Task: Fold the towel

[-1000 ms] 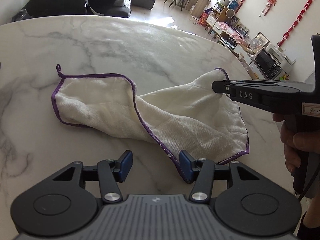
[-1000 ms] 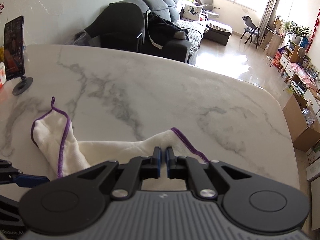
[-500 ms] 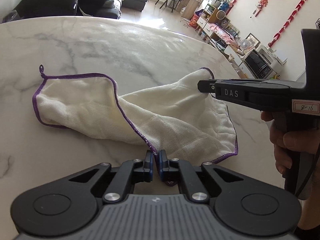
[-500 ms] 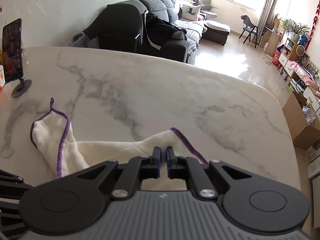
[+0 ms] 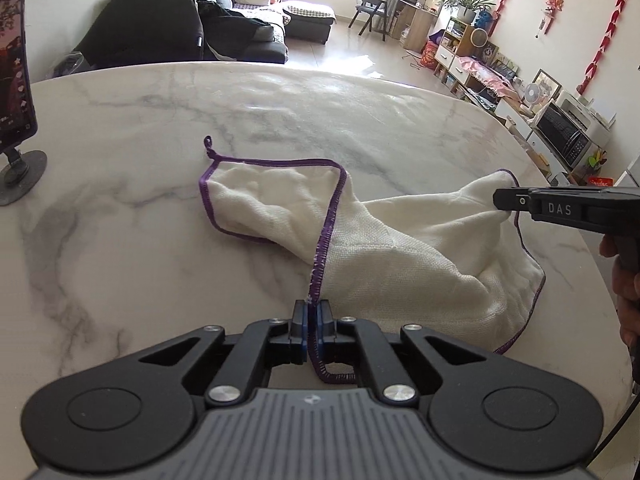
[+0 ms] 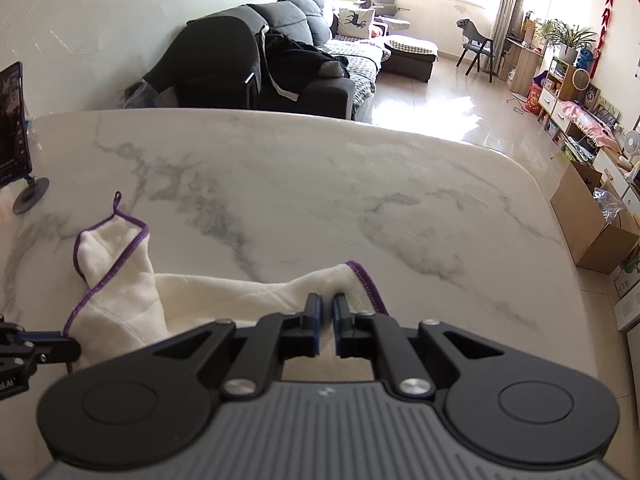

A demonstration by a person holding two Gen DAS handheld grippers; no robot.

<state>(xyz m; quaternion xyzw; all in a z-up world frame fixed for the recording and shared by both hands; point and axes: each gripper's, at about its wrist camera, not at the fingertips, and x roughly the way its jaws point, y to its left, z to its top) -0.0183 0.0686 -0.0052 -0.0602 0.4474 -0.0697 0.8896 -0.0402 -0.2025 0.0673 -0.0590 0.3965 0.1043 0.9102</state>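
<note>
At the marble table's (image 5: 120, 260) left edge a phone on a stand (image 5: 14, 92) sits well apart from the work. Toward the middle, the cream towel with purple trim (image 5: 400, 252) lies crumpled on the tabletop, its far-left corner with the hanging loop (image 5: 208, 146) still flat on the marble. Your left gripper (image 5: 311, 322) is clamped on the purple hem at the towel's near corner, with a short tail of hem curling behind the jaws. Farther right, your right gripper (image 6: 326, 320) is pinched tight on the other raised corner; from the left wrist view it comes in level from the right edge, with cloth peaking up to its tip.

As I judge it, you are at the start: both corners are gripped, but no fold is made. The cloth sags and twists between your two grips and one flap lies over itself. What is left is to draw the two corners apart to flatten it, carry them across to the far edge, lay them down and let go.
</note>
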